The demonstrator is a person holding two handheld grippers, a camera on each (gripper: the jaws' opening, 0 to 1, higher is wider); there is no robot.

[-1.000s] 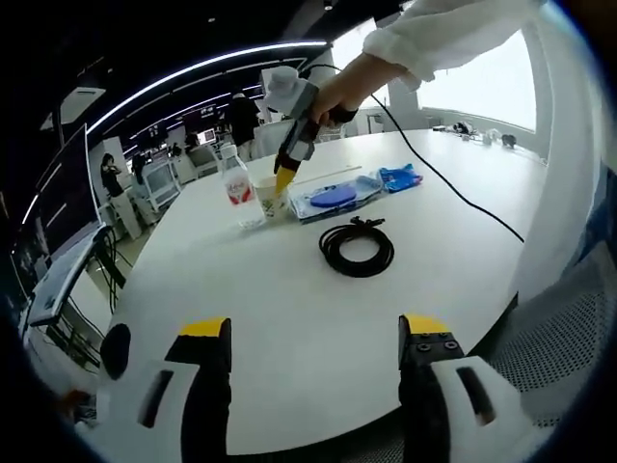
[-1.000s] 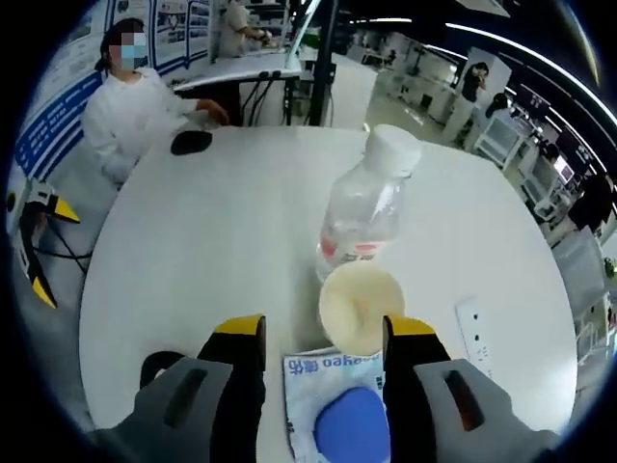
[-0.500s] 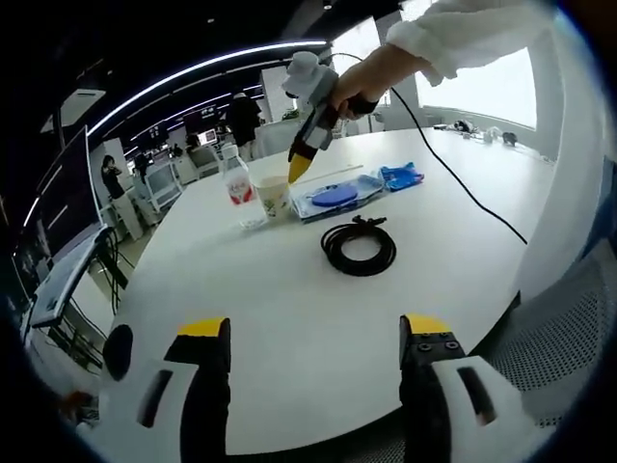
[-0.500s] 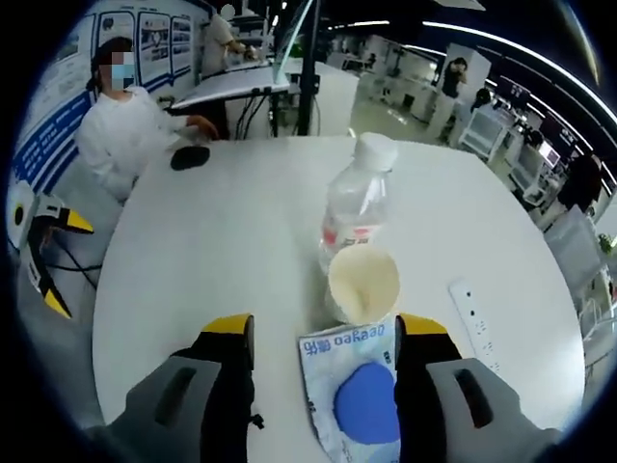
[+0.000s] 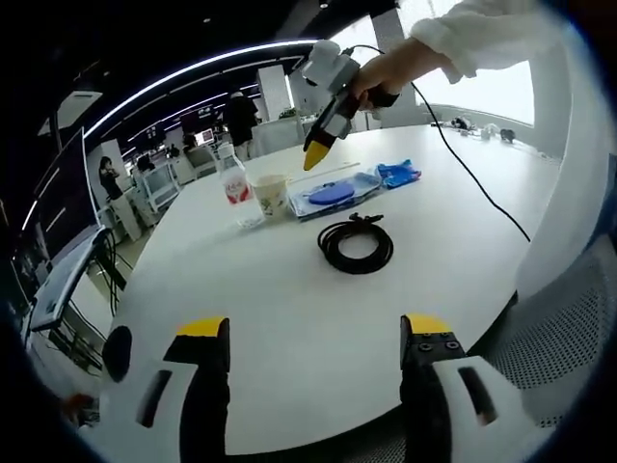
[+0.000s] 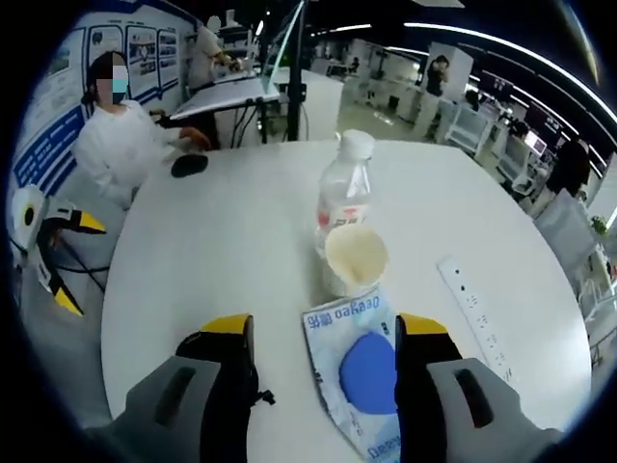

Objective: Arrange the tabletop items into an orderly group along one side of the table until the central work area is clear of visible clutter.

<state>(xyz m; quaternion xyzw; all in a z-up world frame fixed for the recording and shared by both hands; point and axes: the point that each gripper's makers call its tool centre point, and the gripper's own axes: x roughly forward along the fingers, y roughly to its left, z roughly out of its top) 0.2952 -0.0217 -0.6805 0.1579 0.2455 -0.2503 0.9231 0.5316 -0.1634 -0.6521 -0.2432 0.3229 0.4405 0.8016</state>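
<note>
The items sit in 1 loose cluster on the white surface (image 5: 289, 309). In the right gripper view, the paper cup (image 6: 355, 257) stands upright just ahead of the right gripper (image 6: 325, 333), touching or nearly touching the water bottle (image 6: 343, 193) behind it. The flat packet with the blue disc (image 6: 362, 371) lies between the jaws of that gripper, its near end beneath them. A white remote (image 6: 474, 307) lies to the right of the jaws, apart from the packet.

In the left gripper view, the coiled black cable (image 5: 356, 244) lies nearest to the left gripper (image 5: 315, 333), well ahead of it, with bare surface between. A blue crumpled item (image 5: 398, 175) rests beyond the packet.

Judgement: bottle, cup and packet are already grouped; the cable sits more centrally and probably needs moving.

Right gripper: released, jaws spread, raised above the cluster and angled down, gripped in a hand (image 5: 386, 72) with a white sleeve. Left gripper: released, jaws wide apart, holding nothing, held low at the near edge, level with the surface.
</note>
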